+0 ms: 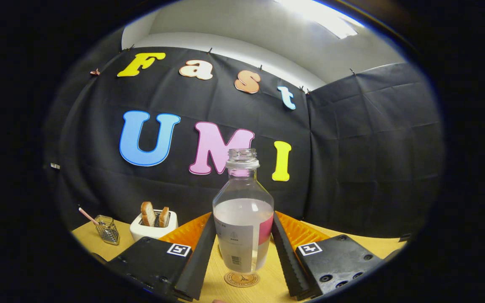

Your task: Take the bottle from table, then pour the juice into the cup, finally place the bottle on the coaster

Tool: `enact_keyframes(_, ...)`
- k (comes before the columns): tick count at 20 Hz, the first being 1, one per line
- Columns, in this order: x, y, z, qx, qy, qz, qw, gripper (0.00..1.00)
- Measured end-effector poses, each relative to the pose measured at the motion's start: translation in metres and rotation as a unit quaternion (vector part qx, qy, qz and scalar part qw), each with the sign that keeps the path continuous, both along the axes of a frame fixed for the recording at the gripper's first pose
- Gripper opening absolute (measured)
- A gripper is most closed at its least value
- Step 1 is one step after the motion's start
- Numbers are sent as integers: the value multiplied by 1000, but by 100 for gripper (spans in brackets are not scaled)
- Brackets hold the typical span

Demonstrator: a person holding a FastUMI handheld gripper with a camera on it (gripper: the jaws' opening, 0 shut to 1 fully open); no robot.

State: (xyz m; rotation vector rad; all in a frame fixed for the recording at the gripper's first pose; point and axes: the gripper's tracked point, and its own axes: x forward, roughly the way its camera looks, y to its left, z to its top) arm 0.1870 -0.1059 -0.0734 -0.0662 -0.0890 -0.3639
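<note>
- A small glass cup point(107, 229) with a striped straw point(87, 216) in it is sitting far off to the left on the table point(86, 240), well apart from everything else.
- Just to its right, a white toaster point(153, 229) is holding two slices of toast point(154, 215) standing up in its slots.
- The hand-held gripper point(242, 252) is reaching forward, and one finger is standing on each side of the bottle.
- The clear juice bottle point(243, 214) is standing upright between the fingers, with no cap on its top. Pale juice is filling it about halfway.
- The bottle is sitting right over a round brown coaster point(241, 279), and its bottom looks like it is resting on it or almost there. I think that is why it is being held so straight, so no juice is spilling.
- The fingers are lying close along the bottle's sides. I cannot tell if they are squeezing it or are loose from it.
- To me, the job looks nearly done, since the bottle is at the coaster, where it belongs.
- The next move is probably opening the fingers gently and pulling back without bumping the bottle.
</note>
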Motion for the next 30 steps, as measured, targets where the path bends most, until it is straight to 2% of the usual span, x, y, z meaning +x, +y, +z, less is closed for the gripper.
enact_keyframes(9,47,-31,-88,9,29,-21,999,77)
enact_keyframes(13,57,-35,-106,-3,27,-22,999,76)
enact_keyframes(16,60,-37,-104,-8,20,-23,999,59)
enact_keyframes(21,55,-35,-96,10,15,-31,999,59)
enact_keyframes(23,52,-37,-101,26,19,-34,999,60)
enact_keyframes(26,51,-39,-111,57,25,-38,997,75)
enact_keyframes(30,51,-38,-122,78,36,-37,996,79)
